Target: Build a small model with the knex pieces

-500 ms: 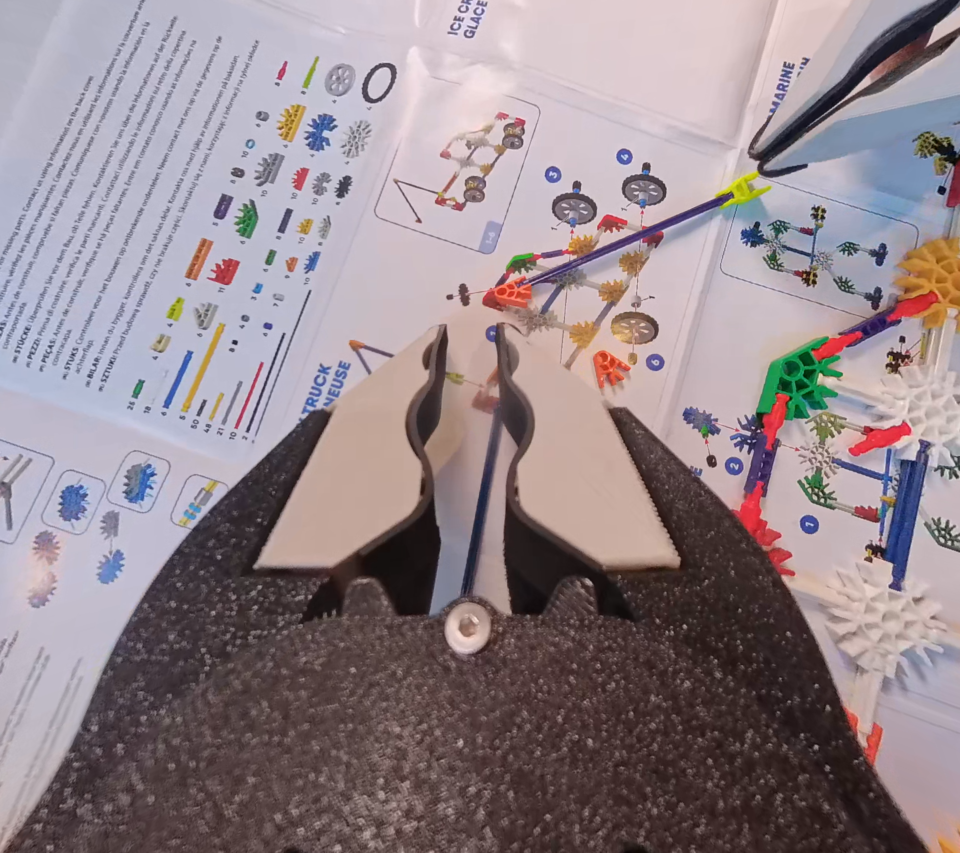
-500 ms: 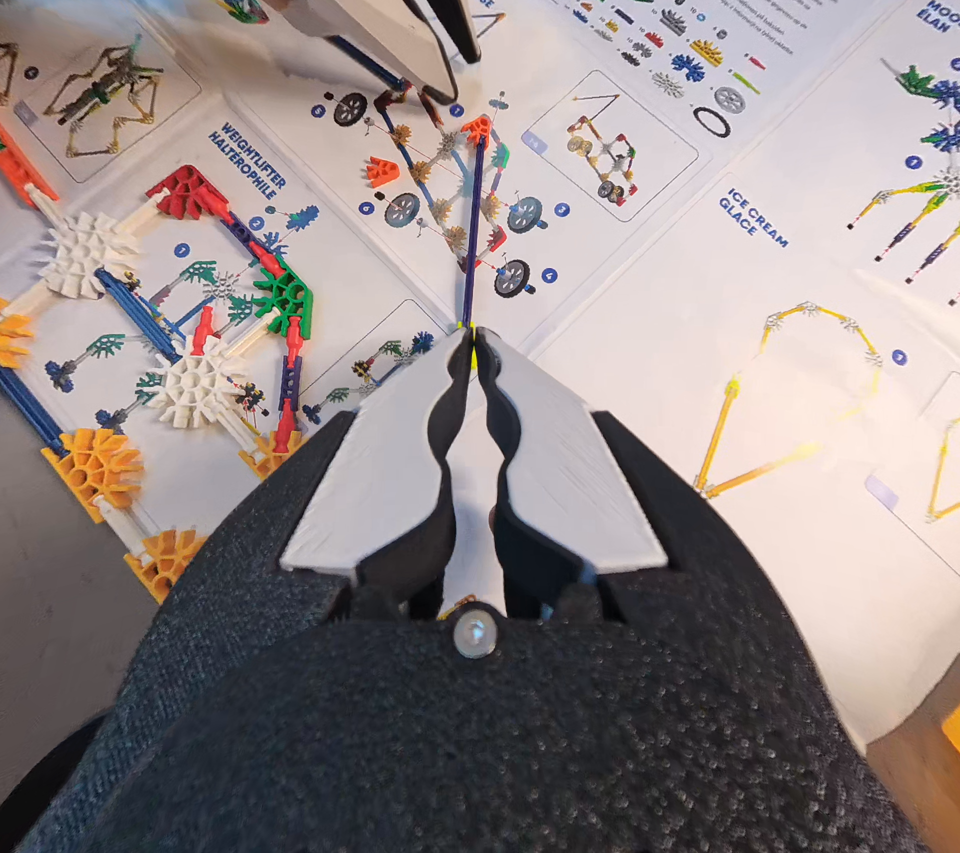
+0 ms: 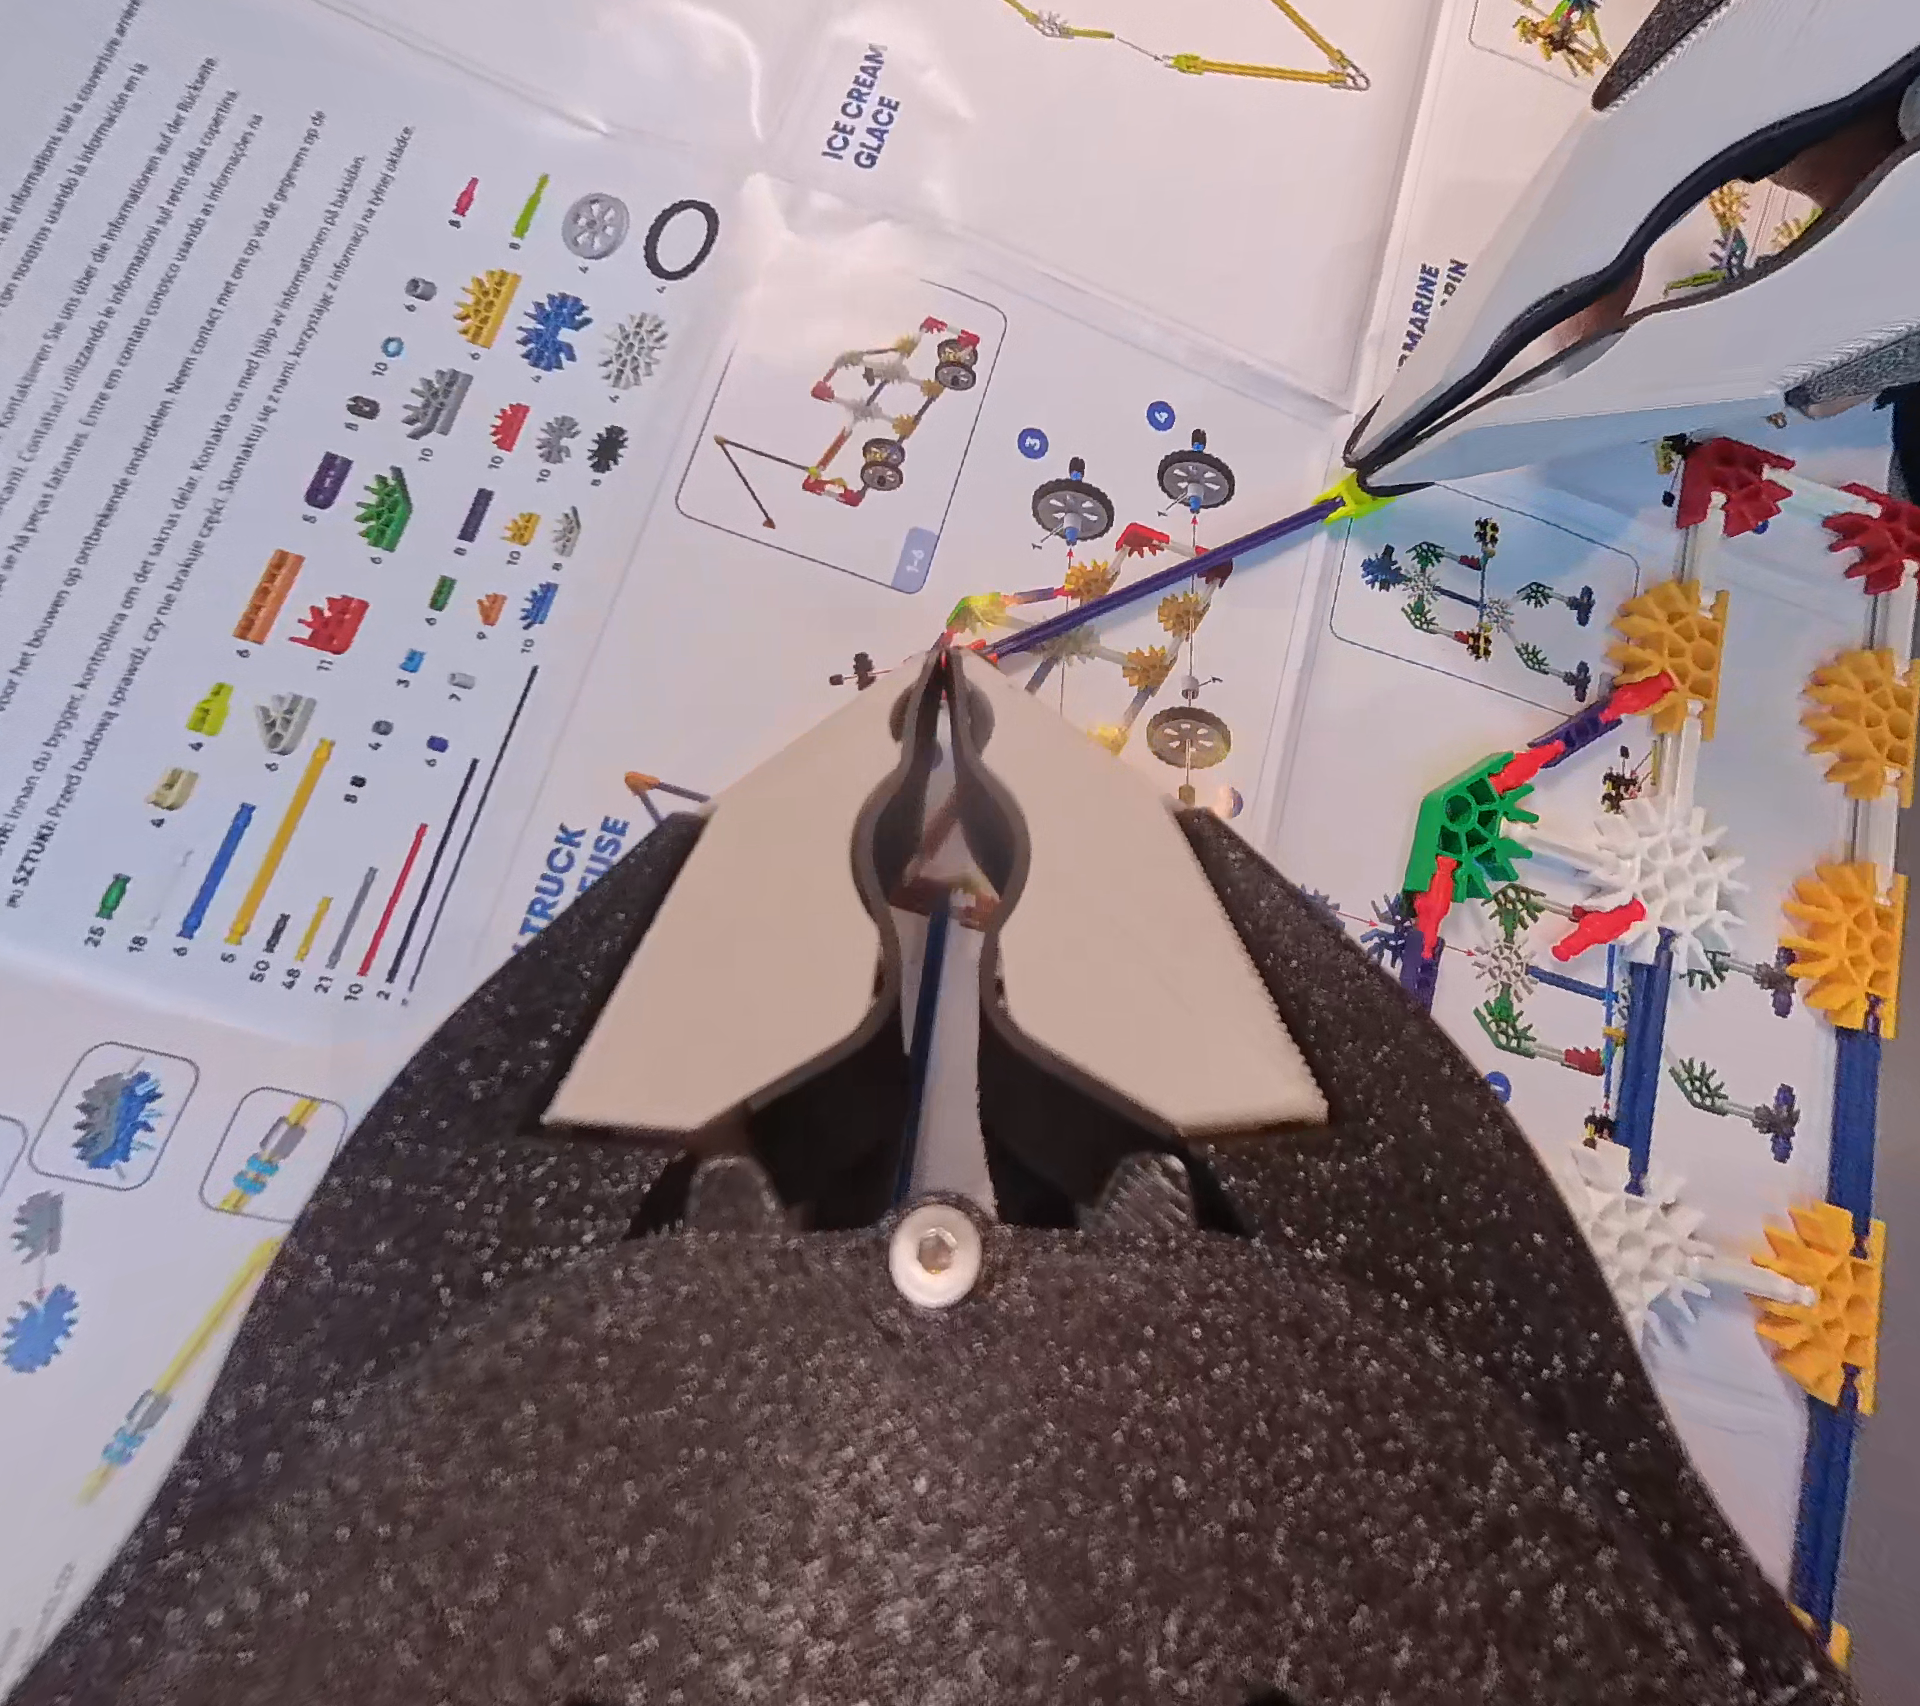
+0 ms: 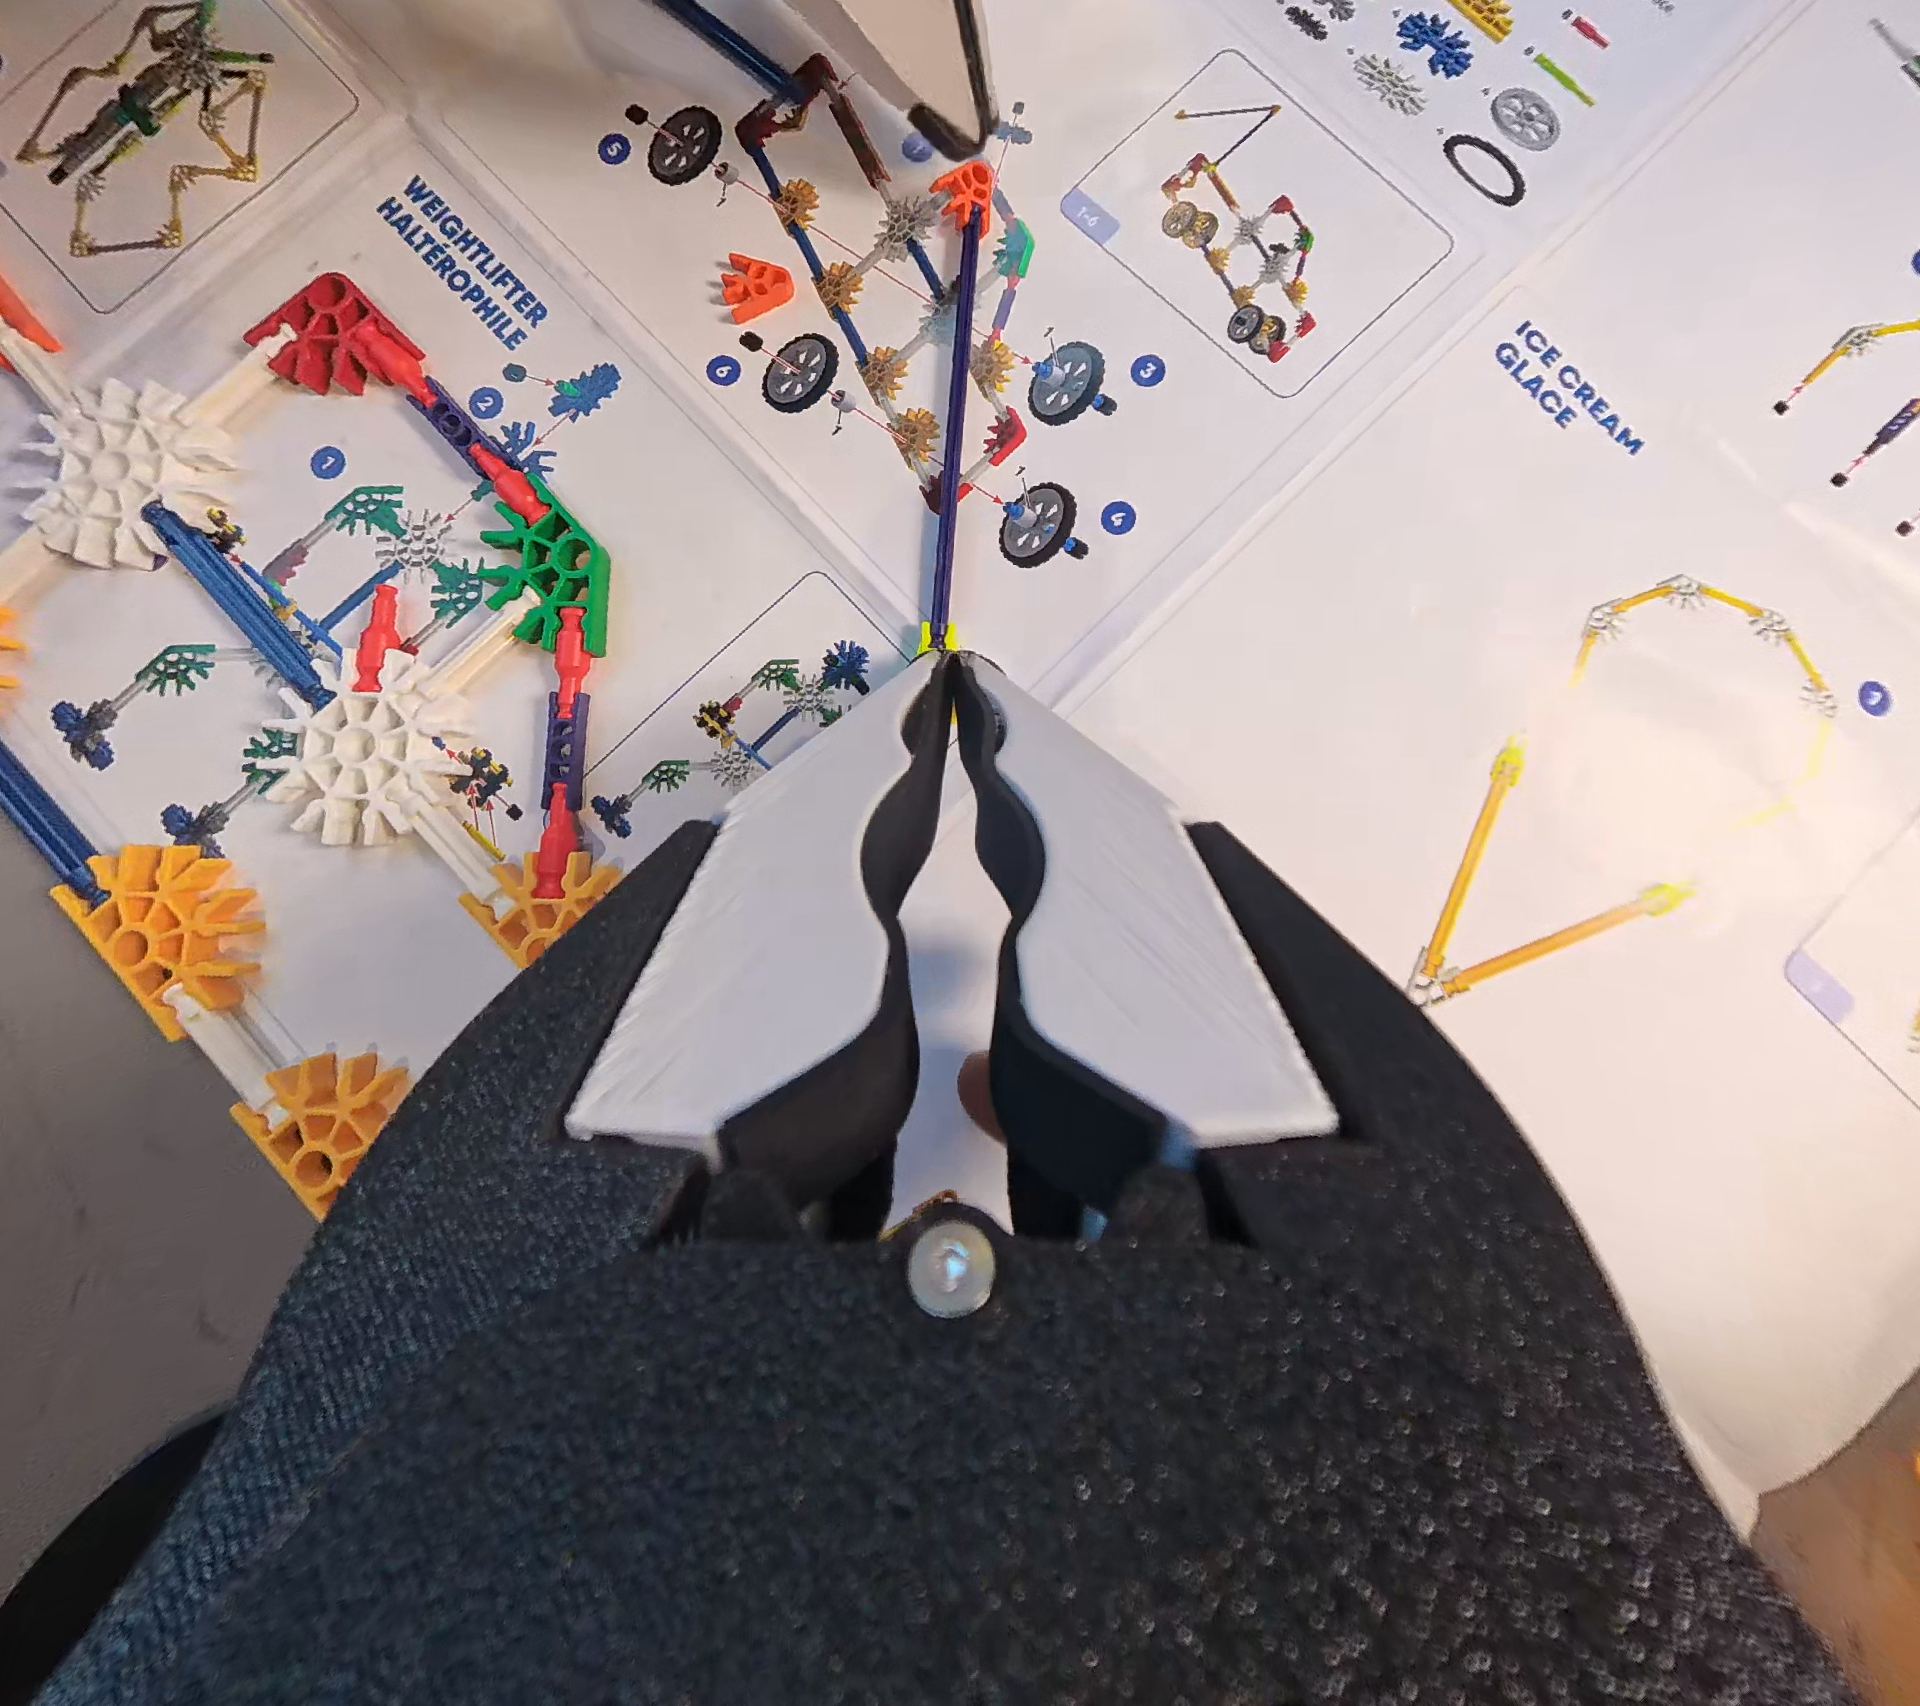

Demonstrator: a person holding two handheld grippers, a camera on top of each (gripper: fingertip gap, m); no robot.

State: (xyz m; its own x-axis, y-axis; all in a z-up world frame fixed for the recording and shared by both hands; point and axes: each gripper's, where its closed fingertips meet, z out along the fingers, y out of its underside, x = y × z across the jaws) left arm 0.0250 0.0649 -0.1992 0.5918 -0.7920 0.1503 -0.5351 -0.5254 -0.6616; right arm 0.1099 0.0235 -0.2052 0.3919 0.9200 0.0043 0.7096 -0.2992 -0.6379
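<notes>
Glossy paper sheet (image 3: 1091, 222), plastic rod (image 4: 954, 430)

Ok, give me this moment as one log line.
left gripper: shut on orange connector | right gripper: shut on yellow clip | purple rod: spans both | under: instruction sheet

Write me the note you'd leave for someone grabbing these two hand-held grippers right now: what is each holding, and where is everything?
Left hand-held gripper: shut, tips apparently pinching the orange connector on one end of the dark purple rod.
Right hand-held gripper: shut on the yellow-green connector at the rod's other end.
The rod spans between the two, over the instruction sheet.
Nearby: a second orange connector lies loose on the sheet. A partly built frame of white, yellow, red and green pieces rests on the sheet, apart from both grippers.
</notes>
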